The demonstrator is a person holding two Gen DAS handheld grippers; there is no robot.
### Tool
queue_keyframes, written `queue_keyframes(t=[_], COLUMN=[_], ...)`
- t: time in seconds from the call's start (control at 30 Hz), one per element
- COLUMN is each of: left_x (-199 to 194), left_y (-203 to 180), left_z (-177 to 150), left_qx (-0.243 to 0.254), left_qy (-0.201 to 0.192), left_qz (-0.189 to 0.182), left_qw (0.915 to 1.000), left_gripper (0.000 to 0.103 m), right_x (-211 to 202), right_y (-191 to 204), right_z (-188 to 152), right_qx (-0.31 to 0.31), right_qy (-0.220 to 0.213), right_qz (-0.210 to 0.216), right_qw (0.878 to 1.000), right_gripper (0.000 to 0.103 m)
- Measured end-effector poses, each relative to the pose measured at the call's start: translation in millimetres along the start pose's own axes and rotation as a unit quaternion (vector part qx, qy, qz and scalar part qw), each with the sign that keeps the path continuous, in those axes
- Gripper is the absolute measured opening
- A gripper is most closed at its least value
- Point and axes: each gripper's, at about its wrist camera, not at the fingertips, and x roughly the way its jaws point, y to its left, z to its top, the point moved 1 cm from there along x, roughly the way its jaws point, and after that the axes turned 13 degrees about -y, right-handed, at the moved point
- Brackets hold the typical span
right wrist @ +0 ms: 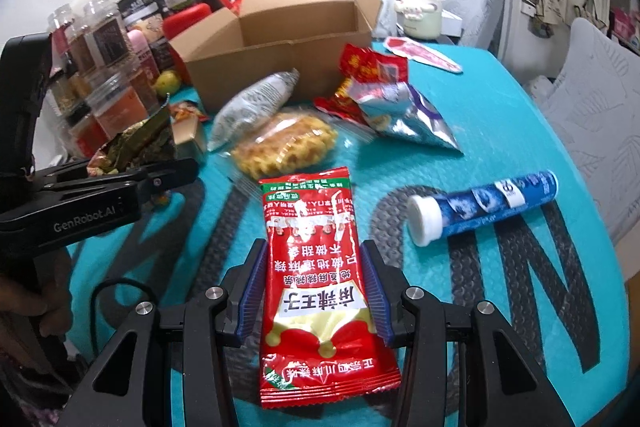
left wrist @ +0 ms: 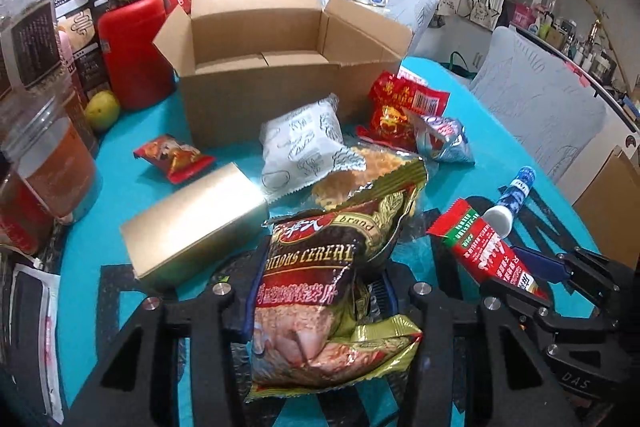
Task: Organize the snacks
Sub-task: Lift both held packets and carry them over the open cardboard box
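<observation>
Cereal bag point(left wrist: 320, 291) is clamped in the left gripper point(left wrist: 320, 303); red sachet point(right wrist: 320, 287) is pinched in the right gripper point(right wrist: 316, 291), long axis running away from the jaws. Open box point(left wrist: 280, 79) lies far and centre — straight ahead of the left gripper, ahead and slightly left of the right. Left judged nearer, so likely first to drop.
</observation>
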Motion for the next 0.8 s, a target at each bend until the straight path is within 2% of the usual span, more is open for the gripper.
queue_keyframes(t=[0.43, 0.8], left_x=[-22, -25], left_y=[0, 9], left_z=[44, 96], left_qx=[0.005, 0.006], left_qy=[-0.039, -0.084], left_qz=[0.009, 0.02], left_qw=[0.9992, 0.9962], left_gripper=[0.046, 0.046], right_x=[-16, -10], right_y=[20, 21], right_z=[43, 95], right_qx=[-0.008, -0.02], right_qy=[-0.038, -0.073], right_qz=[0.027, 0.036], right_qw=[0.999, 0.996], right_gripper=[0.046, 0.046])
